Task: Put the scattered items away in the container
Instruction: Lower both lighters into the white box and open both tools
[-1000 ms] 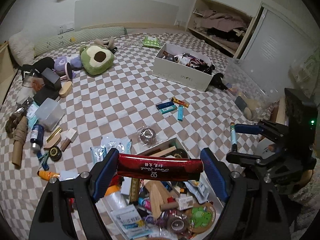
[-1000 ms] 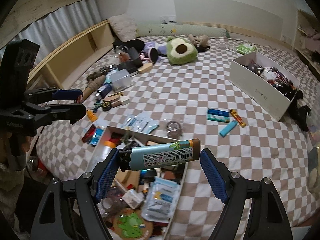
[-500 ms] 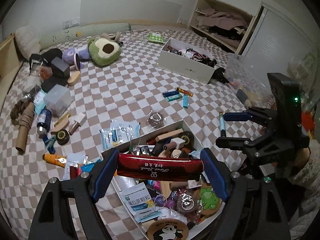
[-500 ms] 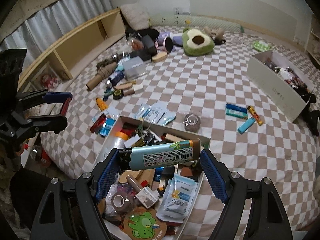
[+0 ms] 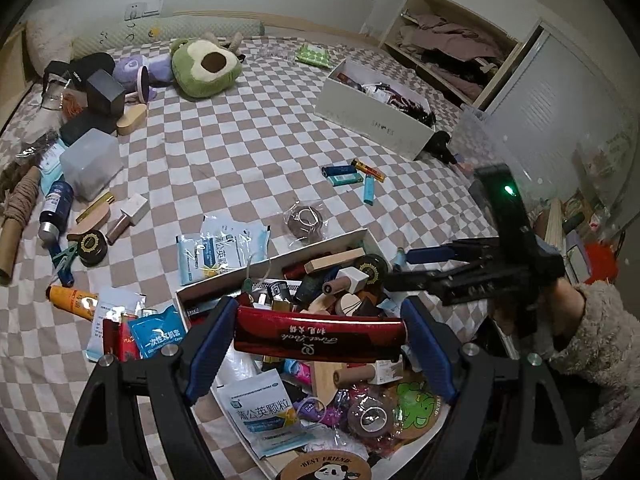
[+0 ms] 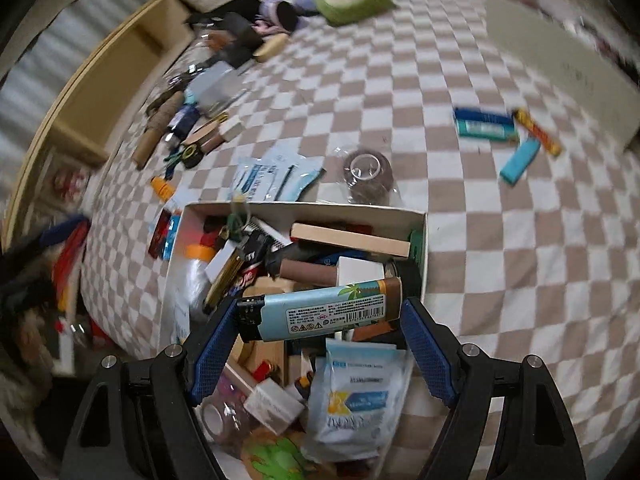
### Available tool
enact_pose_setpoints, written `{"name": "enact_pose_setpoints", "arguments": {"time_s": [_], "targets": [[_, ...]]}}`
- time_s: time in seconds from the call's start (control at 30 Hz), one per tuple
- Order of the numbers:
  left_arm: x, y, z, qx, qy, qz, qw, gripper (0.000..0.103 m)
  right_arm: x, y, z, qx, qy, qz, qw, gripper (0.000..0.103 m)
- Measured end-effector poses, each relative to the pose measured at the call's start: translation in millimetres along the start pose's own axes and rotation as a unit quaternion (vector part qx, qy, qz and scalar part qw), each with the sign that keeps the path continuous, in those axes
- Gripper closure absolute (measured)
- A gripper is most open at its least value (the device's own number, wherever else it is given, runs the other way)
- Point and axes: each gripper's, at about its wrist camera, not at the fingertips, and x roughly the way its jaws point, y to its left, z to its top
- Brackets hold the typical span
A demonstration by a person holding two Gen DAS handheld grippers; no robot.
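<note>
Change since earlier frame: both grippers are coming down over the white box (image 5: 280,258); it is filling more of each view now, and the right wrist view is blurring with the drop.
Left gripper (image 5: 318,338): jaws are standing about halfway apart and clamping a red case (image 5: 318,334) by its two ends, above the near half of the box.
Right gripper (image 6: 320,322): jaws are likewise about halfway apart, pinching a light blue lighter (image 6: 320,312) end to end, over the box's near right part.
Task's things: the box is sitting on the checked bedspread (image 5: 260,136), already heaped; packets (image 5: 224,248), a tape roll (image 5: 306,222), more lighters (image 5: 352,174) and bottles are still lying loose outside it.
Doing the step well: I judge each piece should be carried low over a gap in the heap before the jaws are spread, since both are long and could slide off the pile or over the rim. Keeping the two grippers apart is avoiding a clash.
Left view only: it is showing the right gripper (image 5: 424,268) at the box's far right corner, a fuzzy sleeve (image 5: 600,336), and a second white box (image 5: 372,120) far right.
Right view only: it is showing a wooden bed frame (image 6: 100,92) on the left and the box's far wall plainly.
</note>
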Motion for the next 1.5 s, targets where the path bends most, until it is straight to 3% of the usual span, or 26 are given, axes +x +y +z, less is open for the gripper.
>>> {"name": "enact_pose_setpoints", "arguments": {"time_s": [0.17, 0.4, 0.63, 0.73, 0.93, 1.07, 1.5], "targets": [[8.9, 0.1, 0.2, 0.003, 0.009, -0.002, 1.0000, 0.020, 17.5, -4.0, 8.3, 0.038, 0.011, 0.025, 0.999, 0.022], [28.5, -7.8, -7.9, 0.022, 0.038, 0.002, 0.9990, 0.020, 41.5, 2.2, 11.6, 0.035, 0.034, 0.019, 0.999, 0.022], [41.6, -15.2, -11.2, 0.032, 0.053, -0.004, 0.9981, 0.020, 43.2, -7.0, 16.9, 0.072, 0.028, 0.040, 0.996, 0.022], [45.6, -18.4, -12.2, 0.042, 0.057, -0.003, 0.9975, 0.020, 42.3, -6.6, 17.3, 0.072, 0.028, 0.039, 0.996, 0.009], [55.8, -27.3, -16.1, 0.074, 0.059, -0.011, 0.9954, 0.020, 30.1, -5.0, 18.1, 0.072, 0.019, 0.038, 0.996, 0.008], [64.3, -40.8, -20.4, 0.129, 0.056, -0.013, 0.9899, 0.020, 18.5, -9.9, 17.9, 0.080, 0.011, 0.038, 0.996, 0.008], [109.7, -66.3, -28.1, 0.204, 0.097, -0.024, 0.9738, 0.020, 7.3, -22.0, 9.3, 0.073, 0.023, 0.006, 0.997, 0.008]]}}
